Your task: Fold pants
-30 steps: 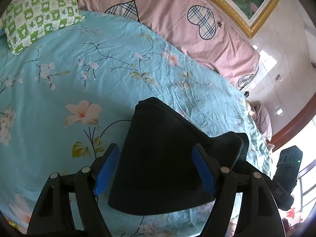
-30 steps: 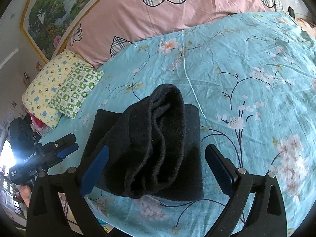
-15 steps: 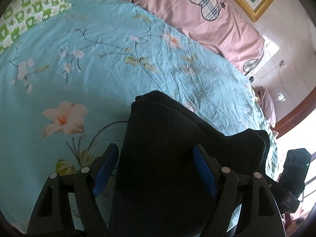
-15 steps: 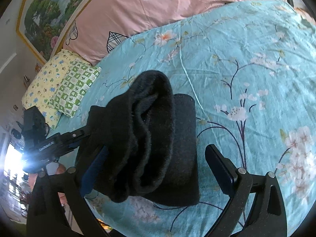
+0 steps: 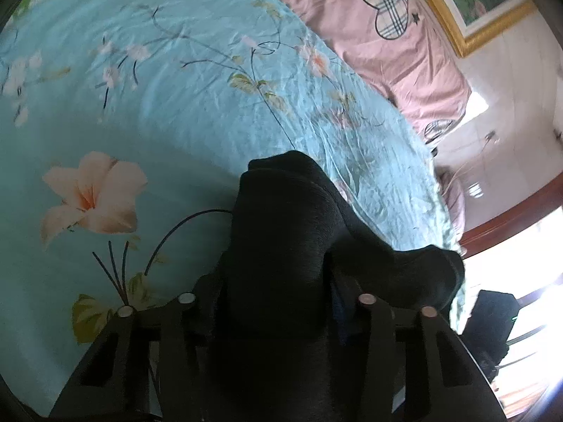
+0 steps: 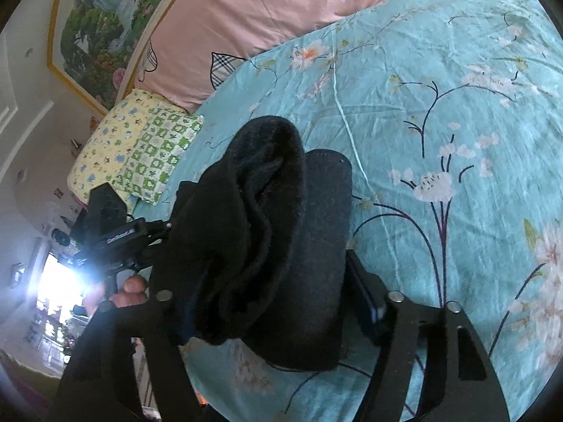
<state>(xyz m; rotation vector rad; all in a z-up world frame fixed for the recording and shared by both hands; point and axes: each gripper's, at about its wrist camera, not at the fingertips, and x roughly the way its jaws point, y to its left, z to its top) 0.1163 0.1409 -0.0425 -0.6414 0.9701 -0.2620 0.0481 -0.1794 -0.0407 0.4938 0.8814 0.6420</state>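
Note:
Black pants (image 5: 281, 218), folded into a thick bundle, lie on the teal floral bedsheet (image 5: 140, 123). My left gripper (image 5: 274, 281) straddles one end of the bundle. Its jaws are closing, and the fabric fills the gap and hides both pads. In the right wrist view the pants (image 6: 281, 193) show their rolled layers. My right gripper (image 6: 267, 281) is closing on the opposite end, its right finger (image 6: 366, 295) against the fabric and its left finger hidden behind it. The left gripper (image 6: 116, 235) and the hand (image 6: 130, 292) holding it show beyond the bundle.
A pink quilt with plaid hearts (image 6: 267, 17) lies along the head of the bed. A green and yellow pillow (image 6: 133, 151) sits at the corner. A framed painting (image 6: 98, 28) hangs on the wall. The bed edge (image 5: 443, 218) drops off close behind the bundle.
Both grippers came down and forward over the pants. Their jaws went from wide open, blue pads showing beside the bundle, to narrowed against the fabric.

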